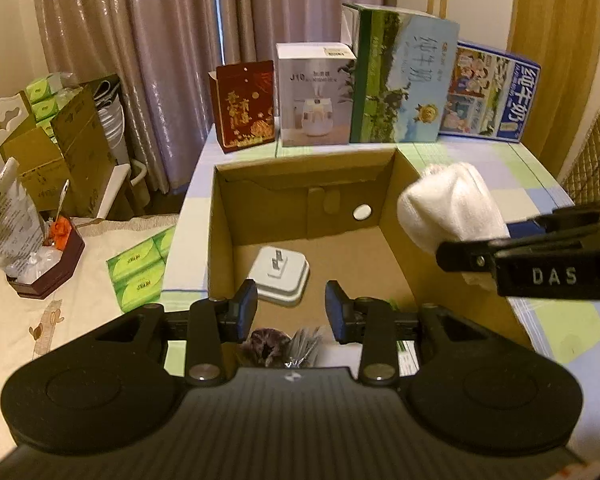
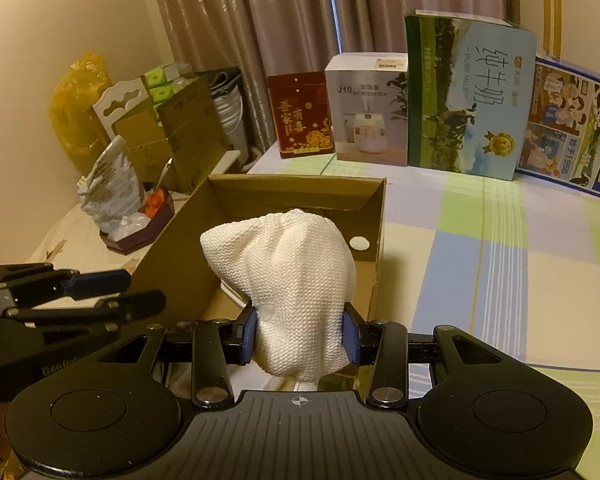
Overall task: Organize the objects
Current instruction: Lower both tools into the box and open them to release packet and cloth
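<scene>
An open cardboard box [image 1: 404, 216] [image 2: 220, 196] sits on a checked cloth. A white plug adapter [image 1: 279, 274] lies on its floor. My left gripper [image 1: 292, 310] hangs open over the box's near edge, empty, with a dark crumpled item [image 1: 266, 344] and a silvery packet [image 1: 306, 342] just below its fingers. My right gripper [image 2: 300, 334] is shut on a white knitted cloth [image 2: 288, 280] [image 1: 448, 210], held above the box's right wall. In the left wrist view that gripper's fingers [image 1: 500, 258] enter from the right.
Four upright cartons line the back: a red box [image 1: 244, 106], a humidifier box [image 1: 316, 96], a green milk carton [image 1: 400, 76] and a blue milk carton [image 1: 488, 94]. Left of the table stand tissue packs [image 1: 140, 272], a dark tray of clutter [image 1: 46, 264] and stacked cardboard boxes [image 1: 76, 152].
</scene>
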Demonstrator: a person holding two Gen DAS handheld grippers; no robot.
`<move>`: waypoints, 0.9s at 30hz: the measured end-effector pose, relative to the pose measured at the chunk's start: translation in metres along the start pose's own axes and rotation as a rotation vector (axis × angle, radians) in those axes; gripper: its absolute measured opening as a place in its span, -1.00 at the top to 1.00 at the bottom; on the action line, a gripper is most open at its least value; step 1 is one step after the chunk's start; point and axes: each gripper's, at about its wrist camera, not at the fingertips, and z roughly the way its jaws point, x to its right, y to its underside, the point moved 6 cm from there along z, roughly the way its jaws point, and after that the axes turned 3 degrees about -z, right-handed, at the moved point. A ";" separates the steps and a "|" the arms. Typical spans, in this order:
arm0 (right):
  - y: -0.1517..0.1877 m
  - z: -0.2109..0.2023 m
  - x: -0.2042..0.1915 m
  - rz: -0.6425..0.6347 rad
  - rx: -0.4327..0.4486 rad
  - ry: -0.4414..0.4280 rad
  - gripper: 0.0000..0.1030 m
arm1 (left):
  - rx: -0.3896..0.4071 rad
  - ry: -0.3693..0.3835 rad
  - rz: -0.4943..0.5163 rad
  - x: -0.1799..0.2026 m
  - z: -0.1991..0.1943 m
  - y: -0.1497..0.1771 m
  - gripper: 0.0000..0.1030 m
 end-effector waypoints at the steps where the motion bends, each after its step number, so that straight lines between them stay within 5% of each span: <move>1: -0.001 0.000 0.001 0.002 0.001 -0.002 0.24 | 0.006 -0.001 -0.004 -0.002 -0.001 -0.002 0.38; 11: 0.003 0.008 -0.004 0.022 -0.015 -0.034 0.21 | 0.020 -0.018 -0.050 -0.015 -0.015 0.006 0.38; 14: -0.003 0.007 -0.006 0.060 0.017 -0.079 -0.32 | 0.022 -0.018 -0.064 -0.017 -0.020 0.009 0.38; 16: -0.009 0.004 -0.004 0.080 0.045 -0.090 -0.46 | 0.026 -0.018 -0.071 -0.018 -0.025 0.011 0.38; 27: 0.002 -0.038 0.012 0.134 0.086 -0.050 -0.49 | 0.041 -0.009 -0.118 -0.012 -0.056 0.029 -0.27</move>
